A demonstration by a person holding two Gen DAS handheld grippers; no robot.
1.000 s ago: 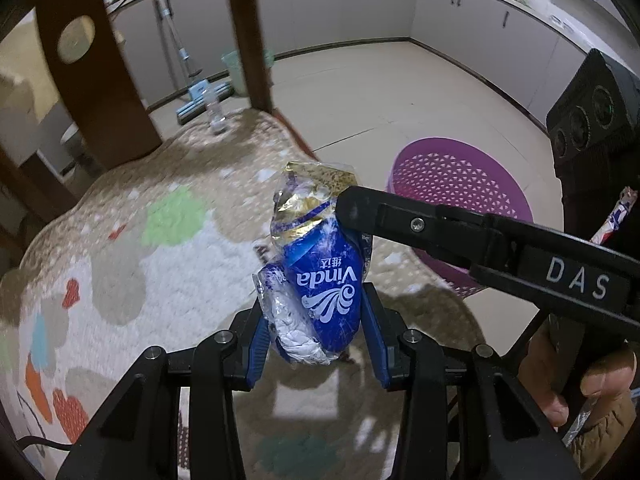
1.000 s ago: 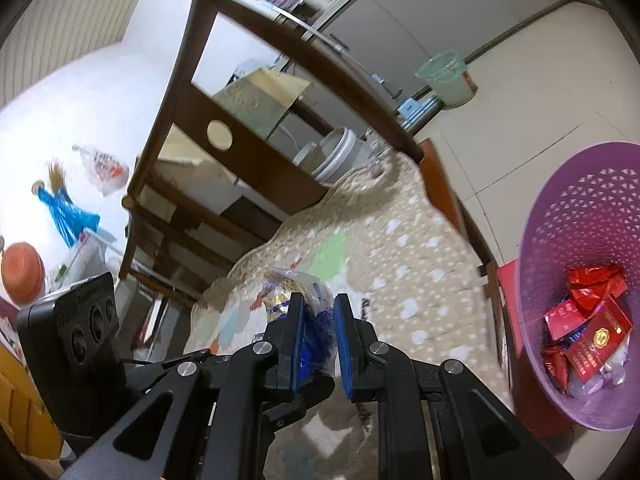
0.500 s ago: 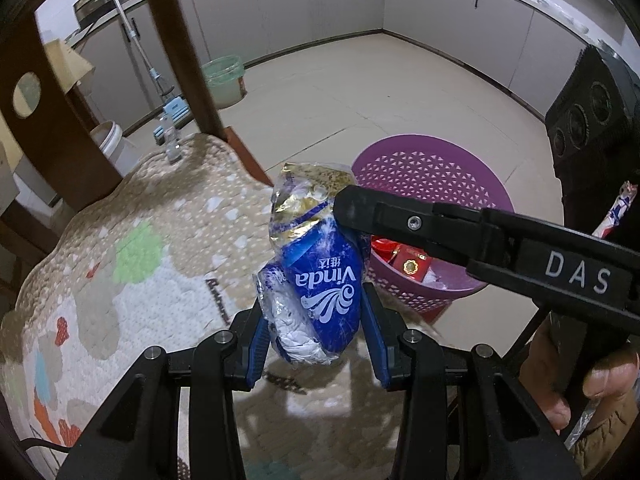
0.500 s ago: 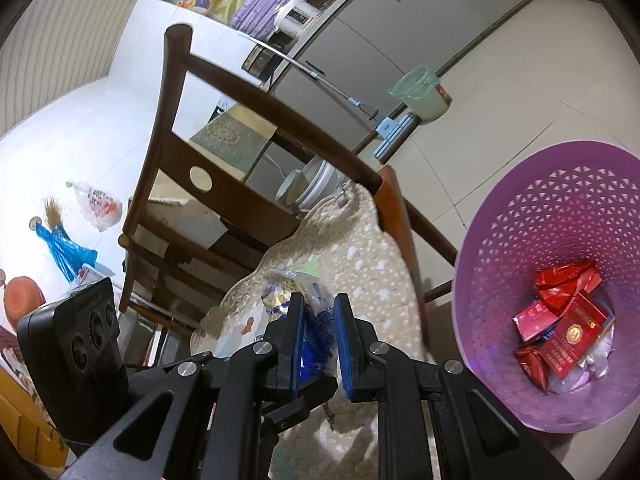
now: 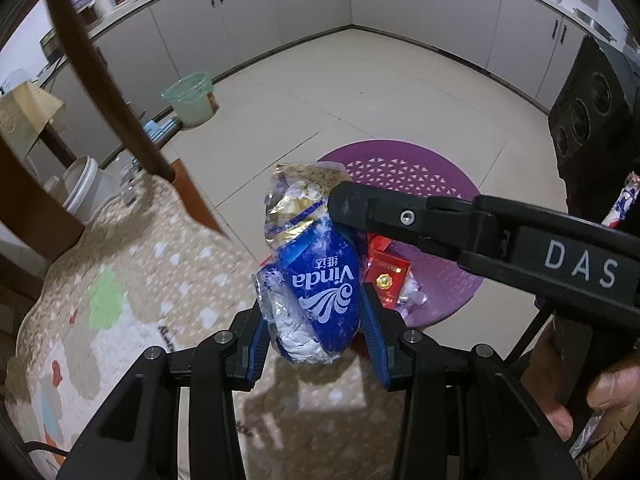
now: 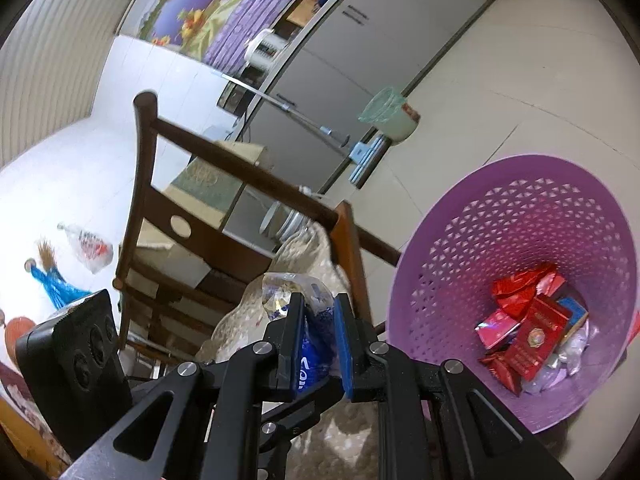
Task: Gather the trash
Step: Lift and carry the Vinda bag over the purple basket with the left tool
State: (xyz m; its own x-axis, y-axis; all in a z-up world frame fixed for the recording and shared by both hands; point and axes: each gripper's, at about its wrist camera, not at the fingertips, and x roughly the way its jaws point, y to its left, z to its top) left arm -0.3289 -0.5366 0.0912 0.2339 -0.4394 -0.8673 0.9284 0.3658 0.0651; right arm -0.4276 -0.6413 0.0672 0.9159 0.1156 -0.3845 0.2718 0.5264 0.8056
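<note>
Wooden chair (image 5: 100,76) with patterned cushion (image 5: 120,280) at left; centre, blue tissue wrapper (image 5: 320,280) clamped by left gripper (image 5: 316,320) below and right gripper (image 6: 318,344) above; purple basket (image 6: 500,240) of red packets (image 6: 536,336) at right

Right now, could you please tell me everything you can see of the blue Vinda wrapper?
The Vinda wrapper is a crumpled, glossy plastic pack, blue with white lettering, with a clear, gold-printed upper end and white tissue showing at its lower left. It stands roughly upright, clamped low by the left tool and pinched higher by the right tool, in the air between the patterned chair cushion and the purple basket.
</note>
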